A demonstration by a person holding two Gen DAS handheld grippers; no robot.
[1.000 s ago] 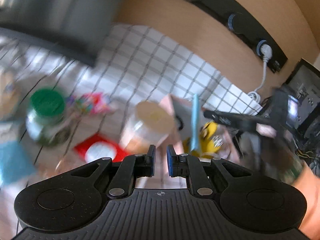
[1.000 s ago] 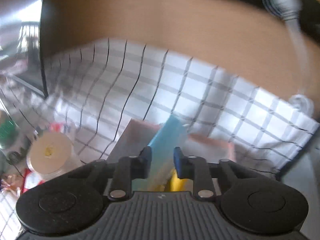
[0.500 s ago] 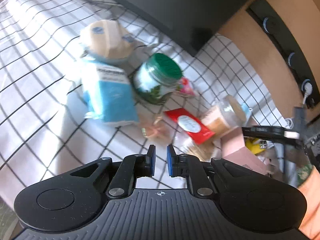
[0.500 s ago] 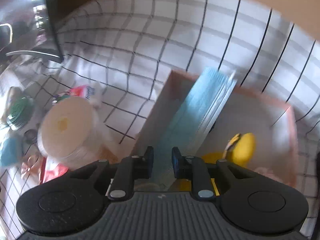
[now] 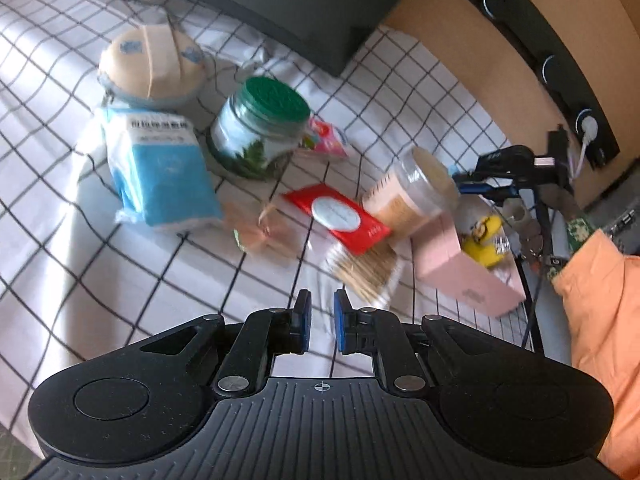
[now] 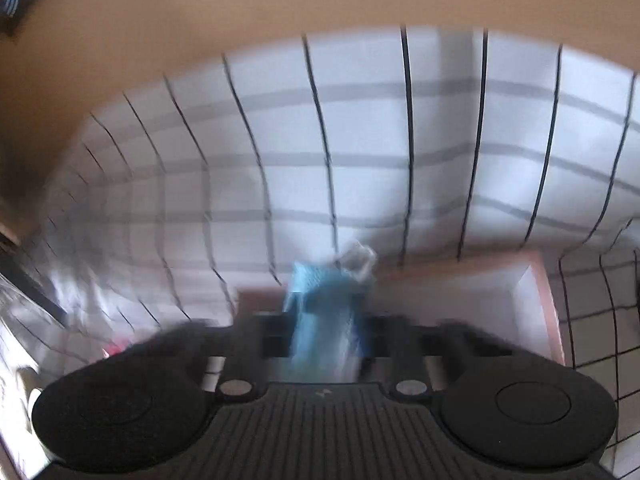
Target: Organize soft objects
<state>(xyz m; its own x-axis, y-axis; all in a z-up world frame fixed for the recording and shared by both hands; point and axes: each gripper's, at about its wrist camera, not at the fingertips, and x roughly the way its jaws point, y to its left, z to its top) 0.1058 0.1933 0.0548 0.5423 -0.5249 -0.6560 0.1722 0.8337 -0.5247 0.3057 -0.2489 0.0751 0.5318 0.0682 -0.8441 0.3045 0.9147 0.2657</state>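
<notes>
Blue mask pack (image 6: 326, 320) is seen clamped between the jaws of the right tool (image 6: 326, 344) — view heavily motion-blurred — above the pink box (image 6: 536, 300) on the checked cloth (image 6: 360, 140). Left tool (image 5: 319, 322) is held over the tabletop with jaws narrowly parted, nothing gripped. Ahead of it lie a blue tissue pack (image 5: 160, 172), a beige respirator mask (image 5: 154, 66), a green-lidded jar (image 5: 260, 128), a red packet (image 5: 340, 216), a bundle of cotton swabs (image 5: 364, 268) and a clear tub (image 5: 412, 192). A yellow plush toy (image 5: 484, 240) sits in the pink box.
</notes>
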